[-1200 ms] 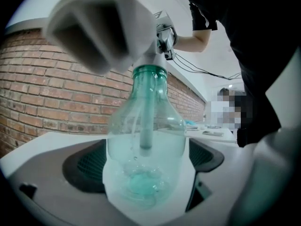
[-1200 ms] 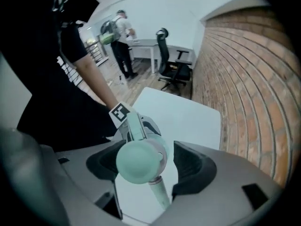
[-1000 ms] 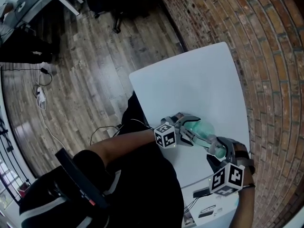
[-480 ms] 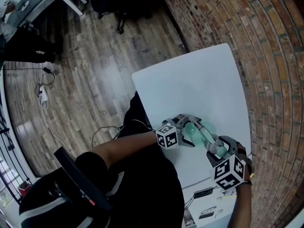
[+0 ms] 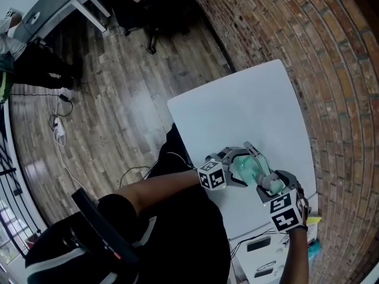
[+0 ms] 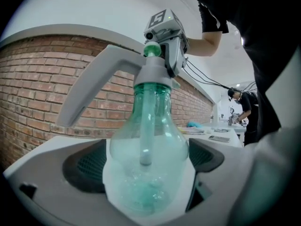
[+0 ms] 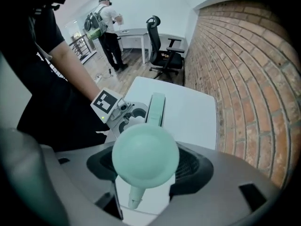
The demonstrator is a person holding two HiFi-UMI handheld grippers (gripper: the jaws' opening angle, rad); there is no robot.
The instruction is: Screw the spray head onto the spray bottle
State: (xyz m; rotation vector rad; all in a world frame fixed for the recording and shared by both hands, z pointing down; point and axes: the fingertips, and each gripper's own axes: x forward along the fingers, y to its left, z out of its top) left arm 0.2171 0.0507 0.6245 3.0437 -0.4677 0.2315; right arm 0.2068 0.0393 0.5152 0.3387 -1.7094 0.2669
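Here the spray bottle (image 6: 146, 159), a clear green bulb with a dip tube down its middle, sits clamped between the fingers of the left gripper (image 6: 146, 185), which close on its round belly from both sides. The grey spray head (image 6: 141, 72) sits on the bottle's neck, its long lever reaching out toward 10 o'clock in the left gripper view. The right gripper (image 7: 146, 171) meets it from the far end; its fingers are closed on the head's pale green domed top (image 7: 146, 155), with the lever (image 7: 156, 108) pointing away toward 12 o'clock in the right gripper view.

In the head view the bottle lies over the 5 o'clock part of the white worktop (image 5: 237, 111), its neck aimed toward 4 o'clock. The left gripper's marker cube (image 5: 212, 175) is at its 9 o'clock side and the right gripper's marker cube (image 5: 284, 210) at its 5 o'clock side. Whether the bottle touches the worktop cannot be told.

A brick wall (image 5: 331, 70) runs along the worktop's 3 o'clock edge and a wooden floor (image 5: 118, 99) spreads toward 9 o'clock. Beyond the worktop stand an office chair (image 7: 164, 51) and a person with a backpack (image 7: 106, 18).
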